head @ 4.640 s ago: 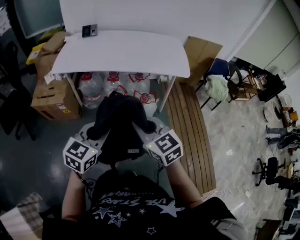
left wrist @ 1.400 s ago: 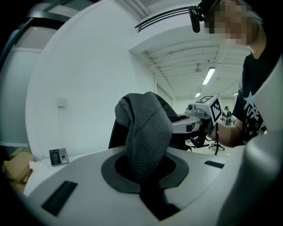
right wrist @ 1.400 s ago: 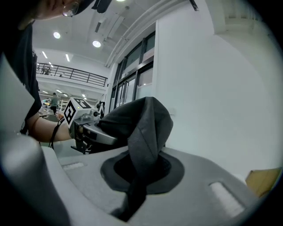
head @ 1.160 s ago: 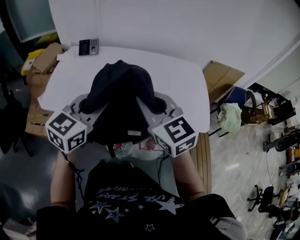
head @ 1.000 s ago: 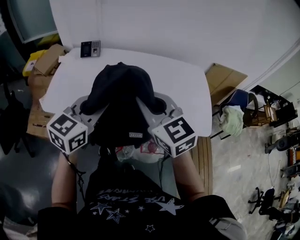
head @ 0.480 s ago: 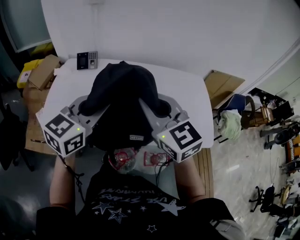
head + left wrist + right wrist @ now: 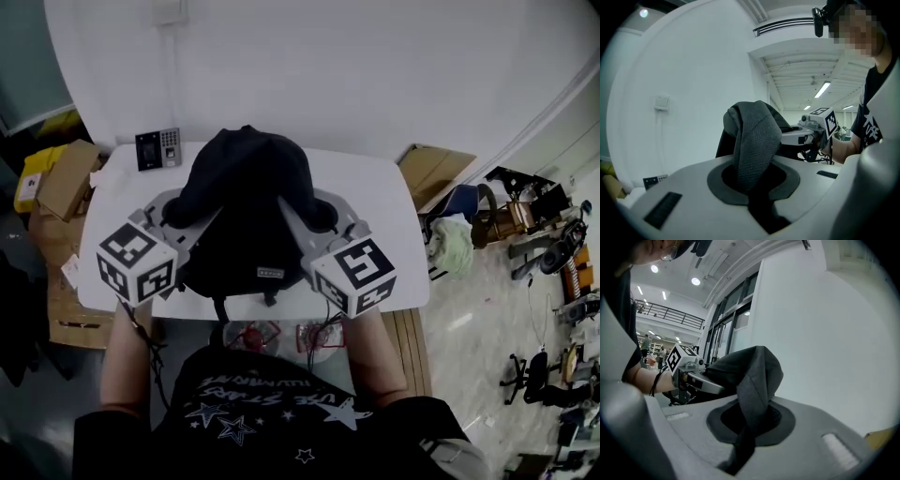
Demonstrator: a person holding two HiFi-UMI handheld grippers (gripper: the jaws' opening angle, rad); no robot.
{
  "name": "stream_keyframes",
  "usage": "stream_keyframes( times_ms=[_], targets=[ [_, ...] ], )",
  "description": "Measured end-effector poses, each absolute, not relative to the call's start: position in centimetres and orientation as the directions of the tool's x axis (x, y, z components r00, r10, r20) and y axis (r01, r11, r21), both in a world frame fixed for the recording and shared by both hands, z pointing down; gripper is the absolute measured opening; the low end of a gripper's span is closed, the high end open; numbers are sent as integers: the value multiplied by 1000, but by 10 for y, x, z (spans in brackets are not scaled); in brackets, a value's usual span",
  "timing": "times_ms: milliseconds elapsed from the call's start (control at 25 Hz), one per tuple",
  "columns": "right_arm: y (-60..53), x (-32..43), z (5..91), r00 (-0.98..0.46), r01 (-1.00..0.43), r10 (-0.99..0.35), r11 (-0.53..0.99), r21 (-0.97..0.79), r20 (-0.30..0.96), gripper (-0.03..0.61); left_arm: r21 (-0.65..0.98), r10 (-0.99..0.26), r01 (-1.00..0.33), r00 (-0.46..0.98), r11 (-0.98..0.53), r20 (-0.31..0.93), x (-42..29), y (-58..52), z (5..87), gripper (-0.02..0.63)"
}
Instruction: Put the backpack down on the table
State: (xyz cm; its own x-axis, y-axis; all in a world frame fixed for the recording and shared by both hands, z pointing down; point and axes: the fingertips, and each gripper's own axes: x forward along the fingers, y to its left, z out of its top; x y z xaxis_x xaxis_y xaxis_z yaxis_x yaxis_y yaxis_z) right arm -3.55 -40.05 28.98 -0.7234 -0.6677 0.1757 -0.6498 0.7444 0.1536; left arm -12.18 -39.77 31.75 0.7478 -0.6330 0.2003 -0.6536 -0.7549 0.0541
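Your left tool (image 7: 176,208) and right tool (image 7: 323,214) were each clamped narrow on a strap (image 7: 754,140) of the backpack (image 7: 246,202). The backpack hung between them, over the white, round-cornered table (image 7: 398,225). From above, the dark bag hid both tool tips and its own base, so contact with the table could not be determined. The straps were coarse woven fabric, folded within the jaws.

Dim, flat ceiling light (fisheye warp at edges)
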Motion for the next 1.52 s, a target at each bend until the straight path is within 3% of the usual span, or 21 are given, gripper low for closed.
stream_keyframes(
  times_ms=[1200,1520],
  targets=[
    [-523,-110,345,-647,-709,-710,694,123,276,18,72,-587,-610,784,-789,202,-194,-524,376,54],
    [-535,-107,351,-669,-709,-702,701,75,243,21,102,-556,-573,817,-814,155,-193,-533,383,54]
  ],
)
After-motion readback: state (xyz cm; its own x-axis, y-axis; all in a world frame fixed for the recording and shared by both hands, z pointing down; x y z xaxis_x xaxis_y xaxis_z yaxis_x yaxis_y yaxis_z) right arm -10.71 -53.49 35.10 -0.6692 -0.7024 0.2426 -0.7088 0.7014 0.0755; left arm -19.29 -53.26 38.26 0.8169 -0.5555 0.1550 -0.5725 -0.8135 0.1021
